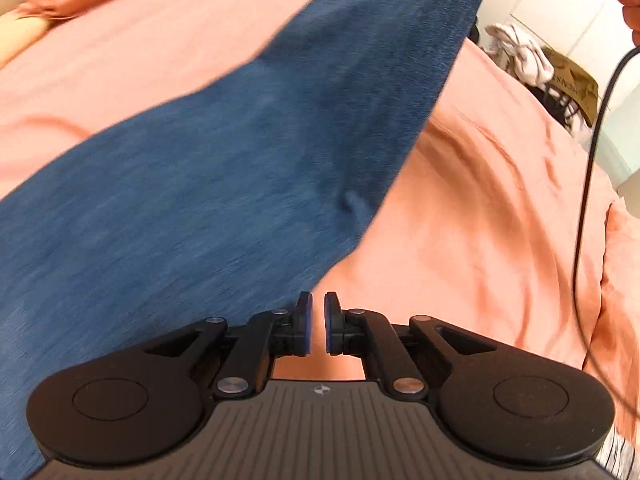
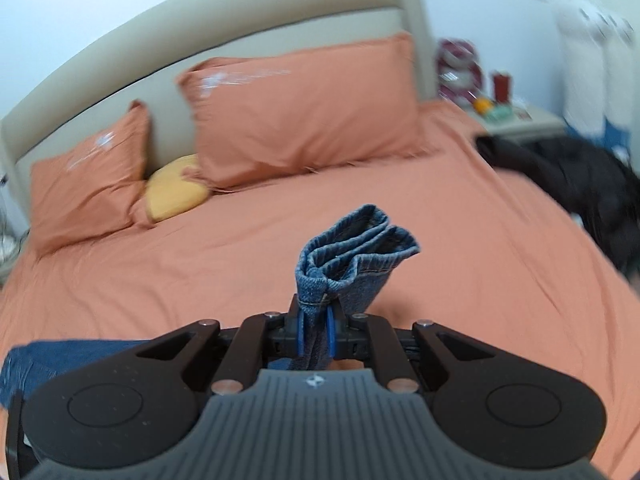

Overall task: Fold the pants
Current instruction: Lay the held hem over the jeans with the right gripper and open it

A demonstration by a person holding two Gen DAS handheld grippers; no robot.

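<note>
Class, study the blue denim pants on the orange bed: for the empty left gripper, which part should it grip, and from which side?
Probably the long side edge of the blue denim pants lying just ahead of the left gripper, coming down from above. There the leg lies flat on the orange bed sheet, giving a thin edge to pinch. The right gripper already holds the bunched hems.

Blue denim pants (image 1: 240, 160), orange sheet (image 1: 500, 200), perhaps yellow cushion (image 2: 176, 188)
</note>
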